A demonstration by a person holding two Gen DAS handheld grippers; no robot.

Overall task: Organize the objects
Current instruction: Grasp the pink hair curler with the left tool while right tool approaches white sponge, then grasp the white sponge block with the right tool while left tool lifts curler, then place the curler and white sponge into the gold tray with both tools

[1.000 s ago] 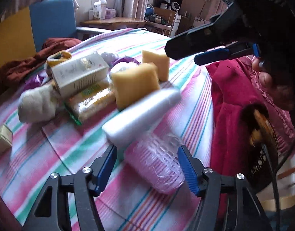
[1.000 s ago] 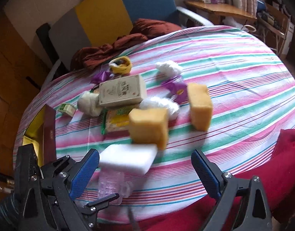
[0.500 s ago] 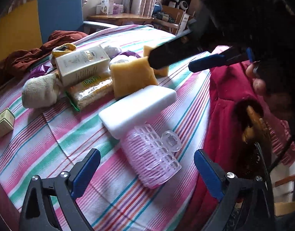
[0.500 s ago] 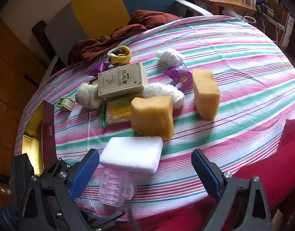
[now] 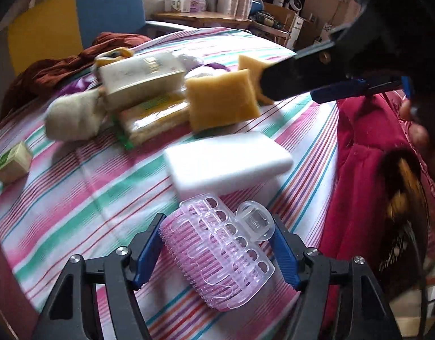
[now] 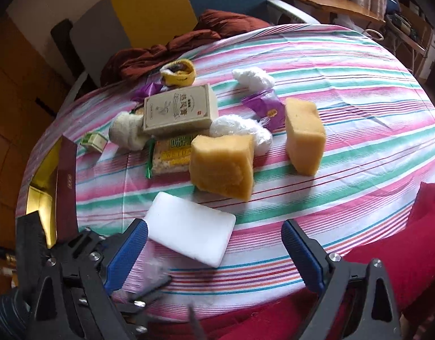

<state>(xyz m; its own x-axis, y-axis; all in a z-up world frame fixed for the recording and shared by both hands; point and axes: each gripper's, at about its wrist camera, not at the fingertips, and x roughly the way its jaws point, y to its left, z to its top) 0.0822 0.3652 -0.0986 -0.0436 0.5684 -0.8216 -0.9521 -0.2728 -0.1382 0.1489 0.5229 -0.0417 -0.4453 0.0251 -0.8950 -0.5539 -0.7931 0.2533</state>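
— Pink plastic, that roller point(image 5: 217, 252), right? Where is it?

— On the striped tabletop point(image 5: 84, 187), near the front edge. It lies between the two blue pads of the left gripper point(image 5: 216, 250).

— Is the left gripper squeezing it?

— Its jaws have just been closing in, and both pads are right up against the roller's sides. It looks clamped on the roller.

— What is just behind the roller?

— A white block point(image 5: 227, 161), lying flat and touching the roller's far end. Behind that stands a yellow sponge point(image 5: 221, 103).

— And the right gripper point(image 6: 214, 255)?

— Its jaws stand wide apart with nothing between the pads. It hangs over the front of the tabletop, and the white block point(image 6: 190, 228) is just past its left pad.

— What else is on the tabletop?

— A second yellow sponge point(image 6: 304, 136) off to the right, a pale box point(image 6: 179, 110) on top of a snack packet point(image 6: 170, 155), a rolled sock point(image 6: 126, 131), a tiny green box point(image 6: 92, 140), and some white fluffy bundles point(image 6: 241, 131).

— Anything at the left edge?

— A dark red box point(image 6: 51, 187) with a gold inside, standing open.
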